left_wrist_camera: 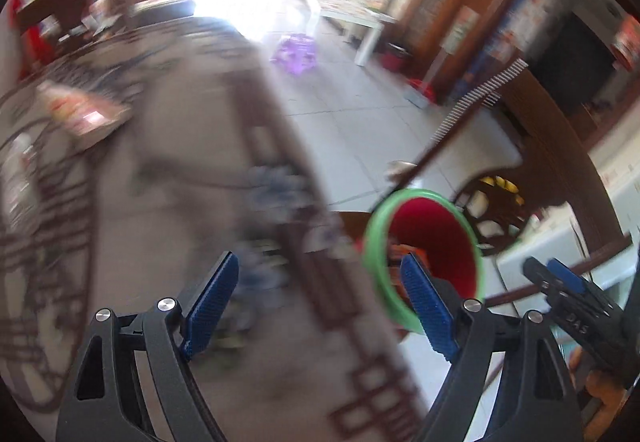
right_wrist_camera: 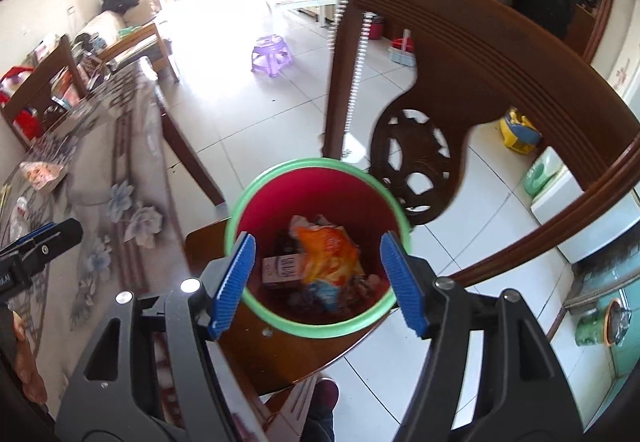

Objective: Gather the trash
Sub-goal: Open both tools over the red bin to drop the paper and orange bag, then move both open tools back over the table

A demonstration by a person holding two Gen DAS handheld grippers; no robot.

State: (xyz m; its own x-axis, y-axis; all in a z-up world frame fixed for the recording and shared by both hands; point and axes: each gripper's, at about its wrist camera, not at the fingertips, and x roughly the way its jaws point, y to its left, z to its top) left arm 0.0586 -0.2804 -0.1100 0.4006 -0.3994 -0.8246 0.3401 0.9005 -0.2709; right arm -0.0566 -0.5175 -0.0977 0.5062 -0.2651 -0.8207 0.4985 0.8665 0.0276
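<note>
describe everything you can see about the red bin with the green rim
The bin is a round, plastic-looking bucket, red inside with a light green rim. It stands upright on a dark wooden chair seat beside the cloth-covered table. Inside lie an orange snack wrapper, a small carton and other scraps. The right claw hovers open above it, touching nothing.

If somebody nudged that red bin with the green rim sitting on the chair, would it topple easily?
Probably fairly easily. The red bin looks like thin plastic holding only wrappers, such as an orange packet and a small carton, so it is likely light. It stands near the front edge of the wooden chair seat, so a push could slide it off.
</note>
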